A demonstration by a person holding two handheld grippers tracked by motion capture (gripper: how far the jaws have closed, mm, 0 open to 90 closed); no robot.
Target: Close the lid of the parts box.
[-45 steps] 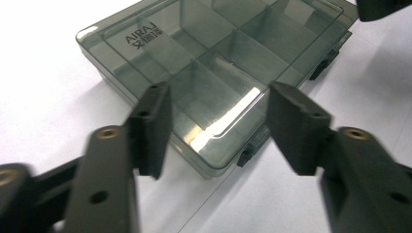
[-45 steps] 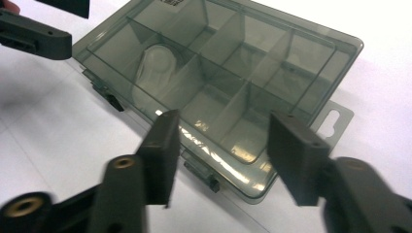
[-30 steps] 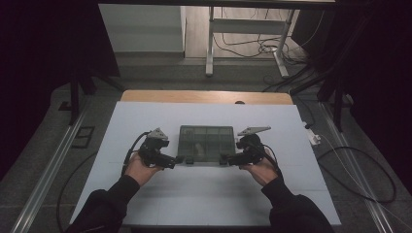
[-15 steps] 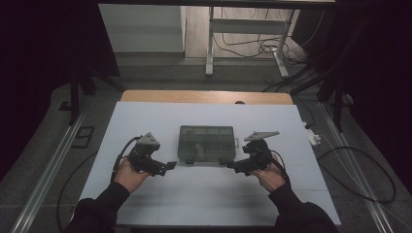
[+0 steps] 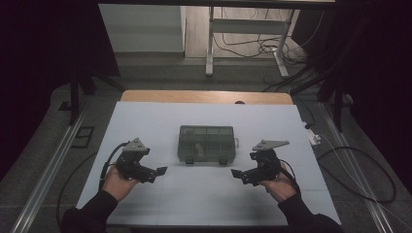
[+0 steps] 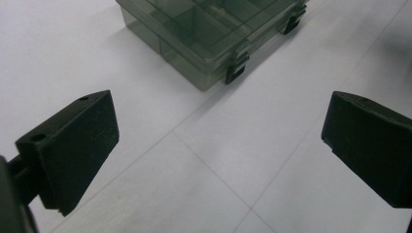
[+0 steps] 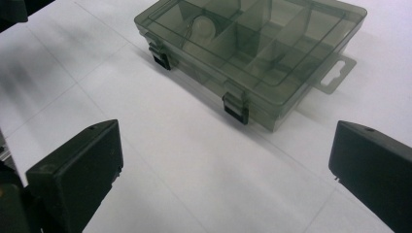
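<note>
Two grippers, left point(image 5: 156, 173) and right point(image 5: 239, 174), fingers spread, empty; the latched smoky translucent plastic compartment box point(image 5: 207, 144) sits untouched ahead, between them.

White table sheet point(image 5: 204, 204) as landmark; faint seams divide it into panels; bare wooden table edge point(image 5: 206, 96) shows along its far side, with a small dark spot point(image 5: 239, 102) where wood meets sheet; grey floor point(image 5: 43, 150) surrounds it; metal floor rail point(image 5: 51, 167) runs along its left side, a second rail point(image 5: 357, 167) along its right; small white object point(image 5: 315, 140) at its right edge; black cable loop point(image 5: 369, 170) on the floor beyond that; far beyond the sheet, white metal frame legs point(image 5: 210, 43) stand over tangled cables point(image 5: 248, 46); dark square floor plate point(image 5: 83, 136) lies left of the sheet.
</note>
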